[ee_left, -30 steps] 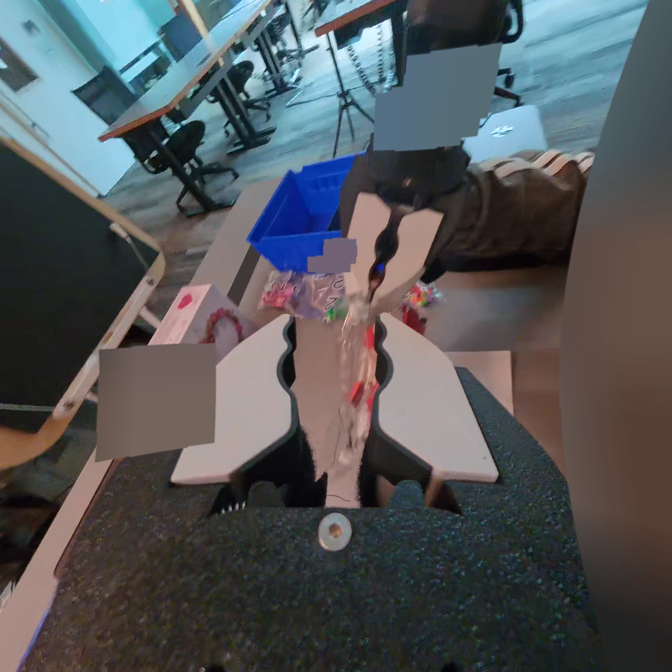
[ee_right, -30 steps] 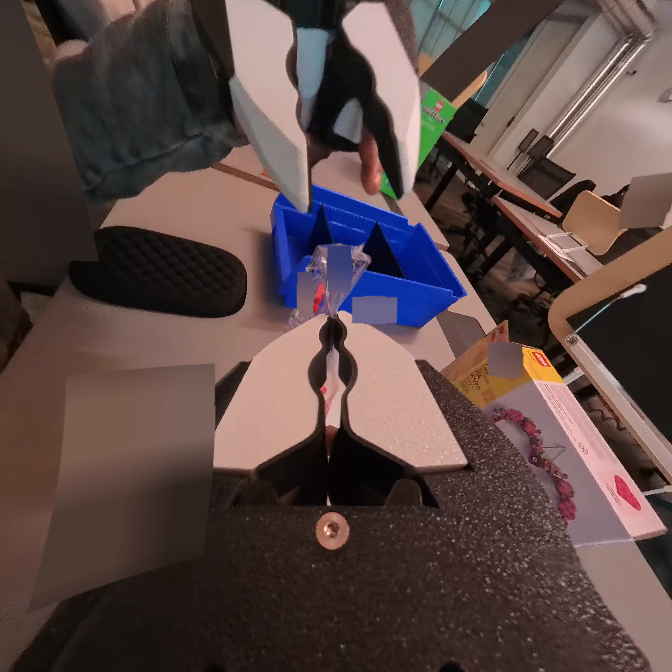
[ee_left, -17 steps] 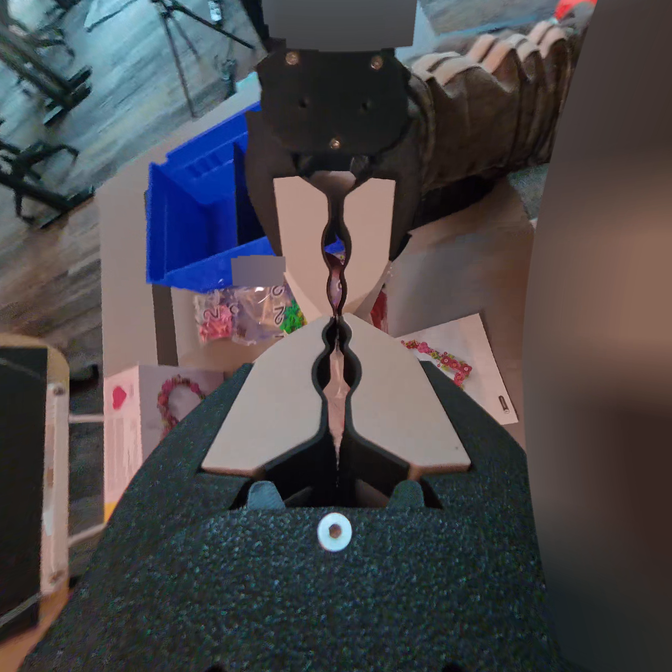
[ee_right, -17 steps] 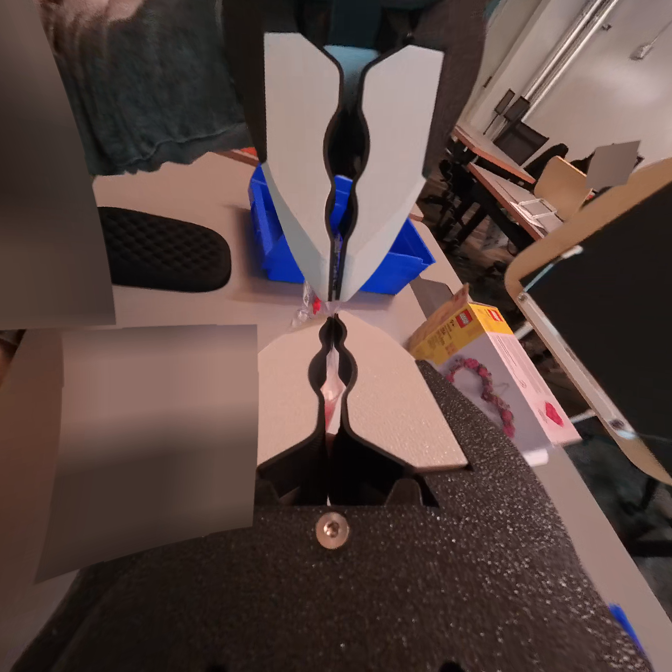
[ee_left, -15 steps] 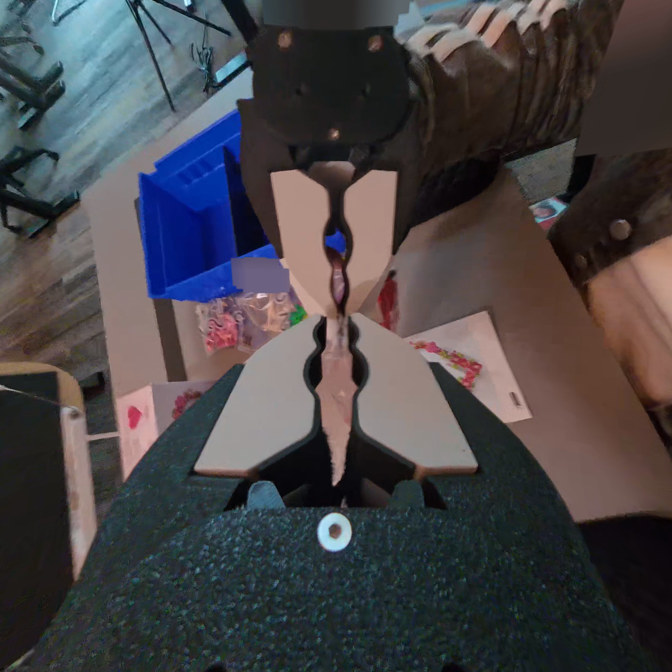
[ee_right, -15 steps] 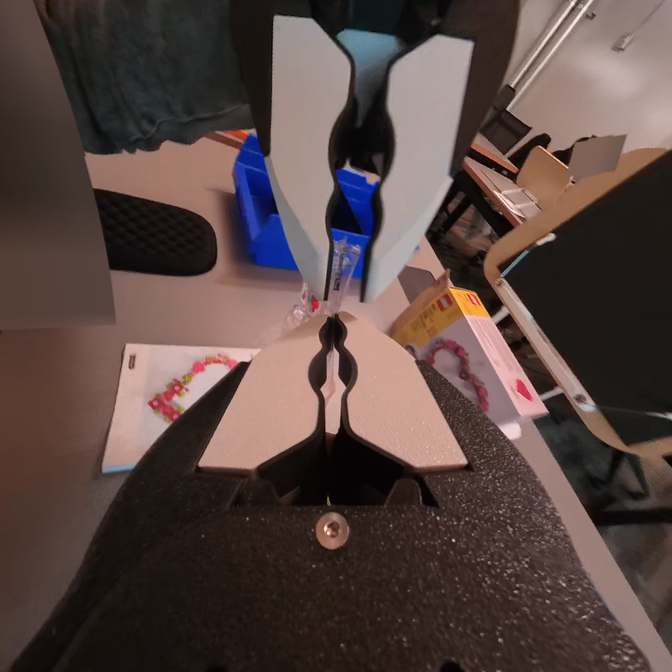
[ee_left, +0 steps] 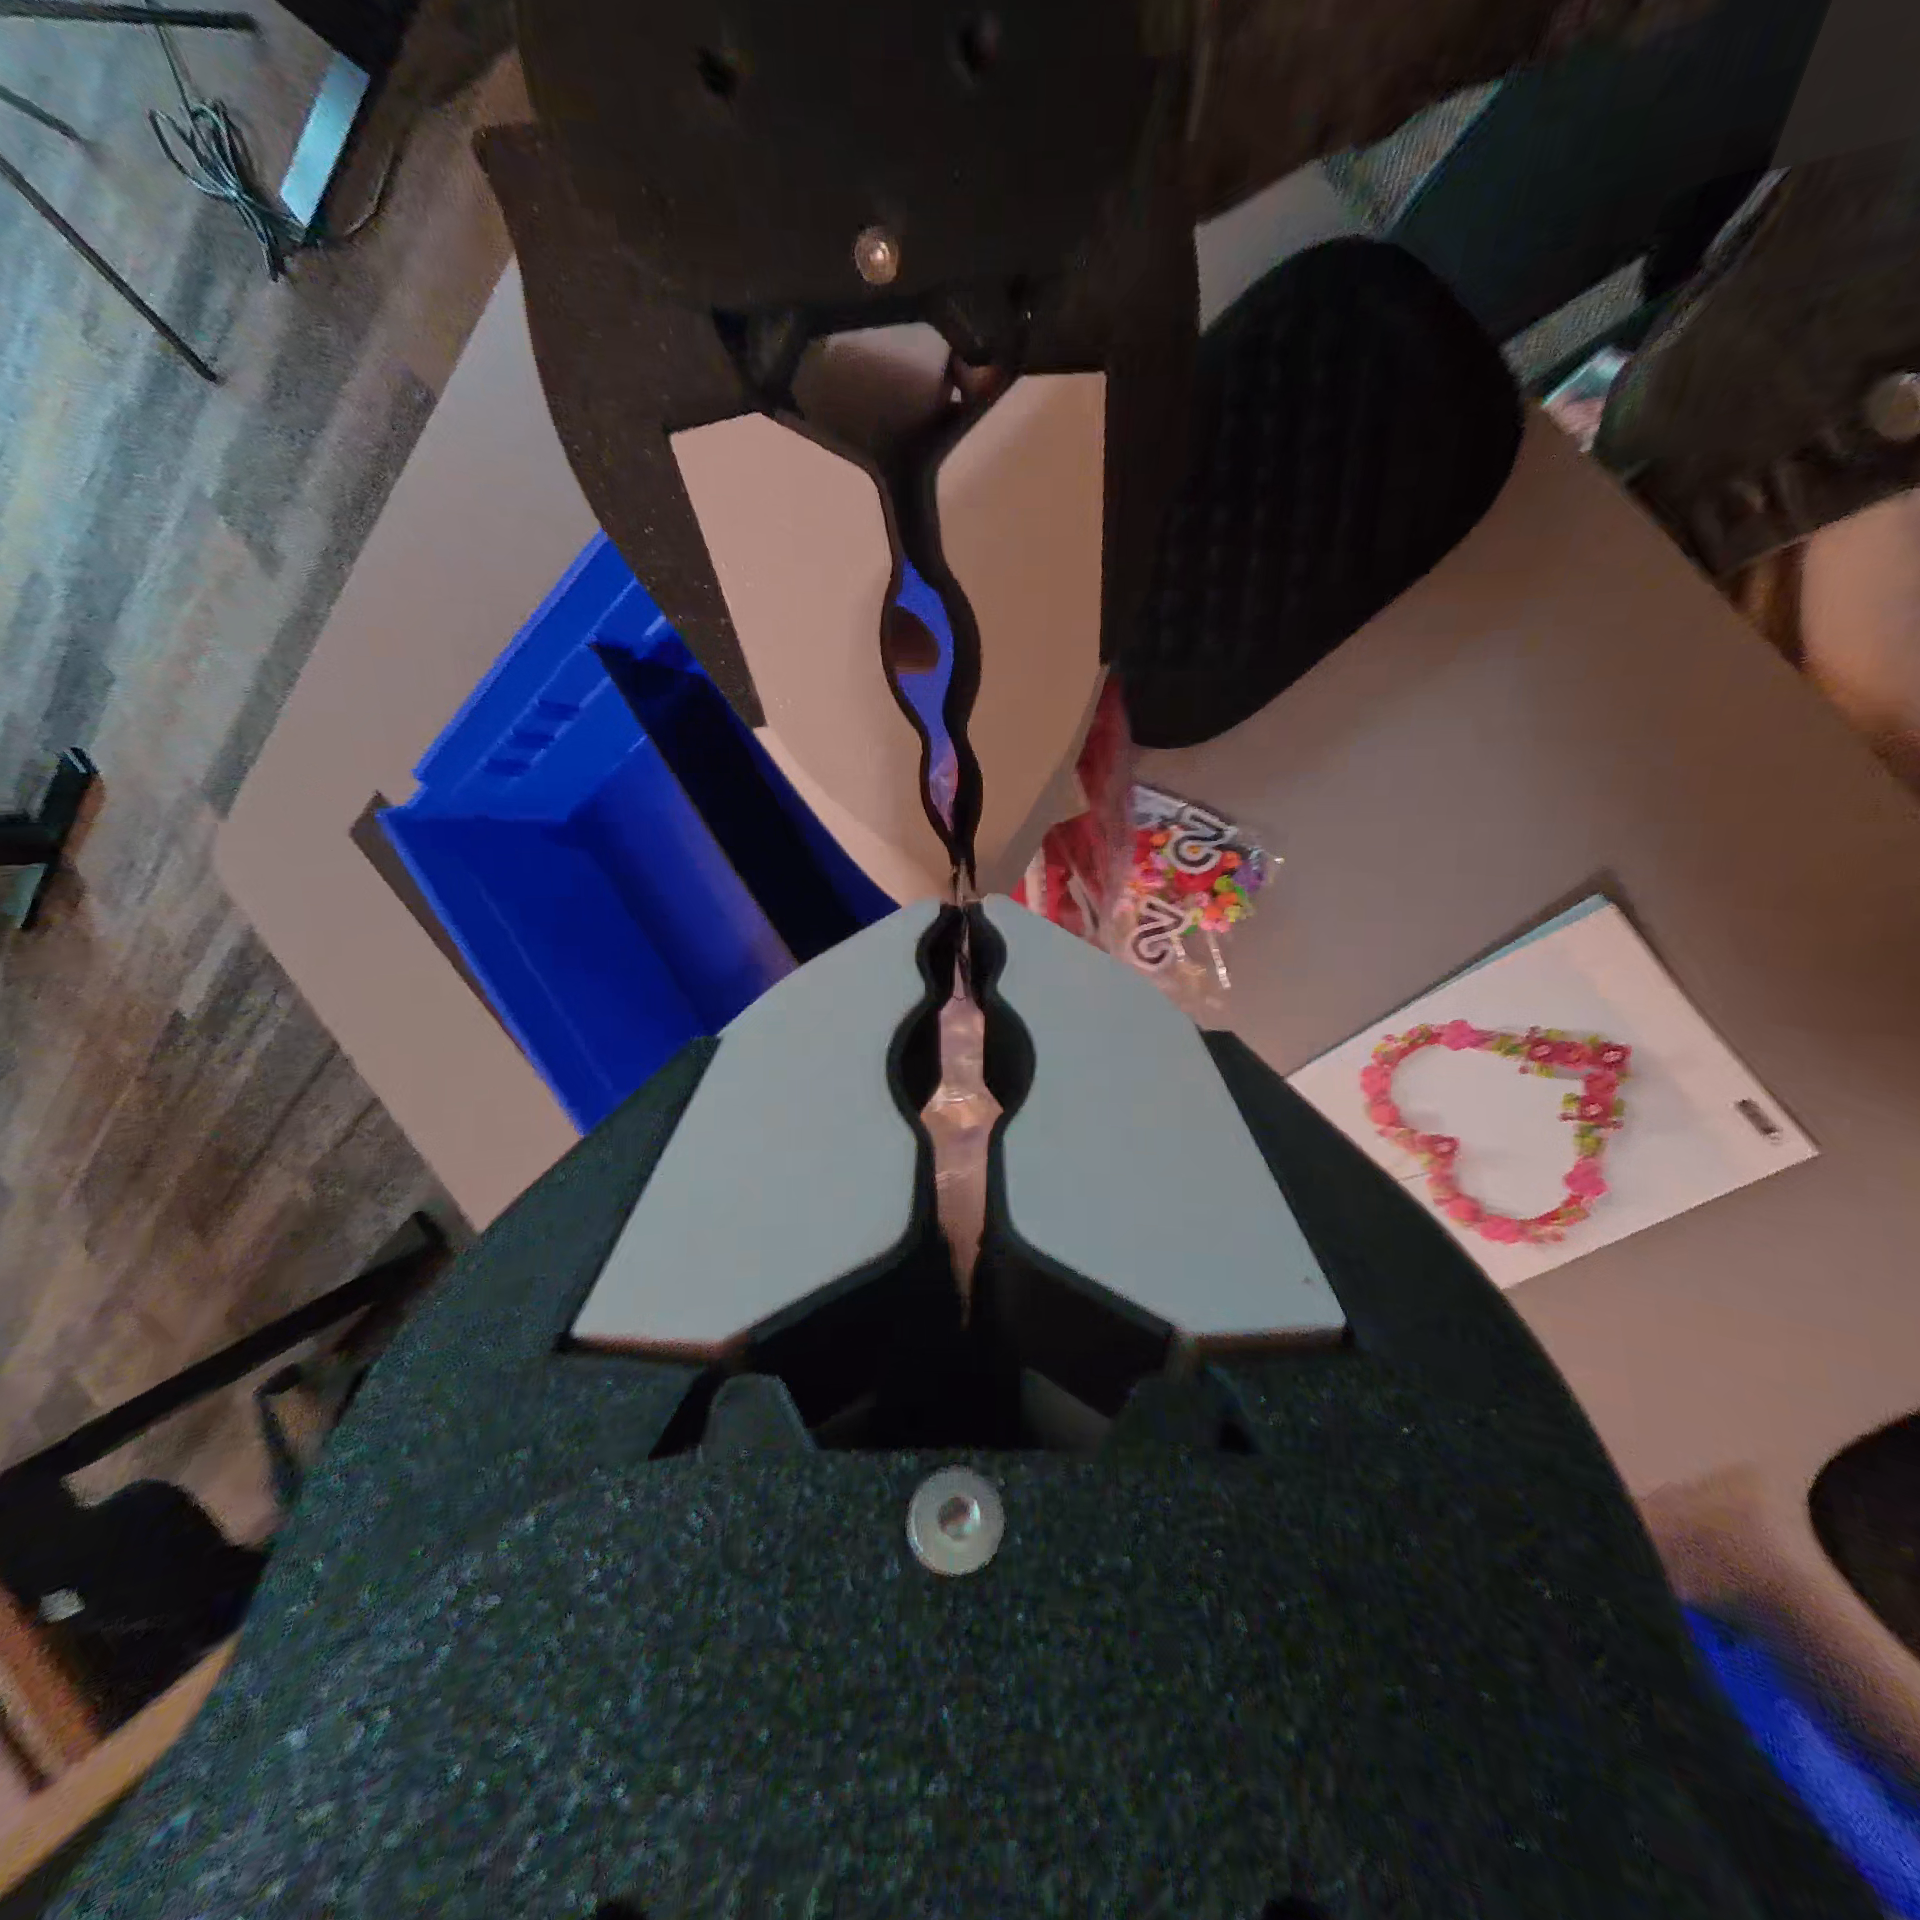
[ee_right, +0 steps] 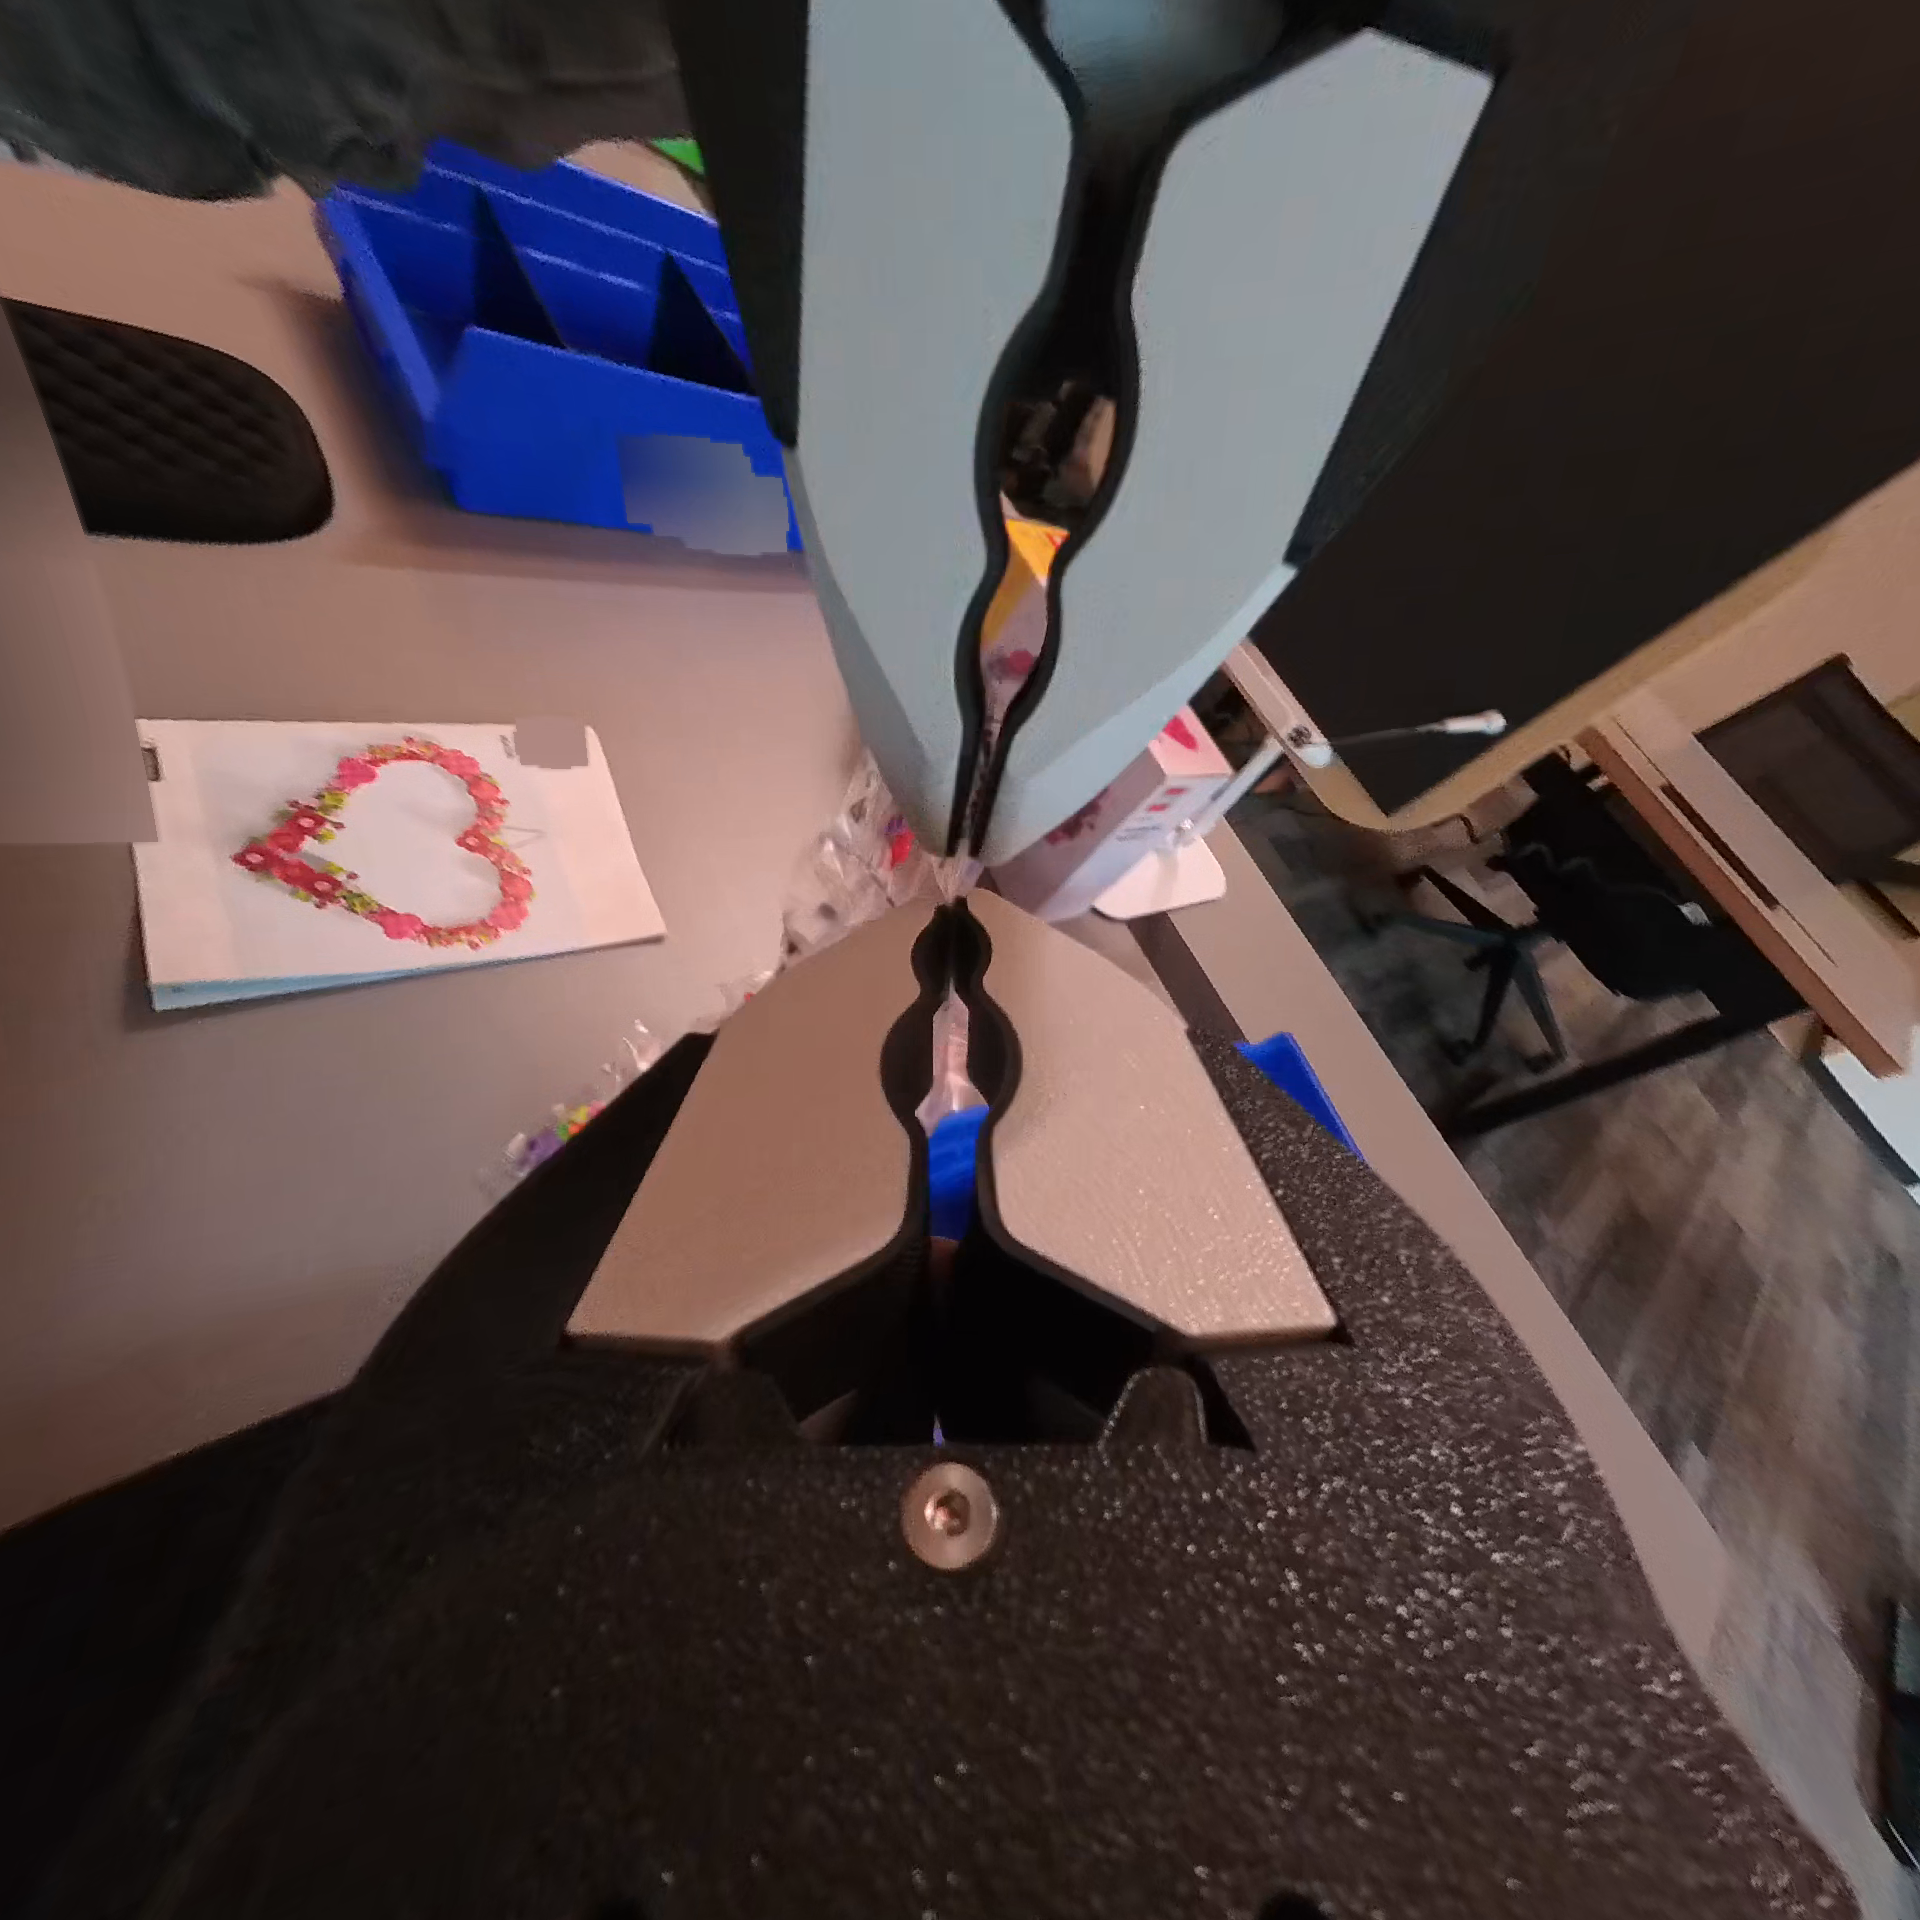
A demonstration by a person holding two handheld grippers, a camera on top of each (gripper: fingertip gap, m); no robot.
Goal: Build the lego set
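Note:
My left gripper [ee_left: 961,920] and my right gripper [ee_right: 956,920] meet tip to tip above the table. Both are shut on the same clear plastic bag of Lego pieces [ee_left: 961,1101]. A crumpled bit of that bag [ee_right: 954,881] shows between the two pairs of tips. In the left wrist view the right gripper [ee_left: 961,868] comes down from the top. In the right wrist view the left gripper [ee_right: 966,847] comes down from the top. Most of the bag is hidden by the fingers.
On the grey table [ee_left: 1558,810] lie more bags of coloured pieces [ee_left: 1184,883], an instruction booklet with a pink heart [ee_left: 1538,1122] and a black pad [ee_left: 1320,488]. A blue bin [ee_left: 582,883] stands at the left, a Lego box [ee_right: 1143,821] near the table edge. Both grippers' tips are close together, under 4 cm apart.
My left gripper was open around the bag a second ago and has shut on it. Both grippers have come tip to tip and tilted to look down at the table.

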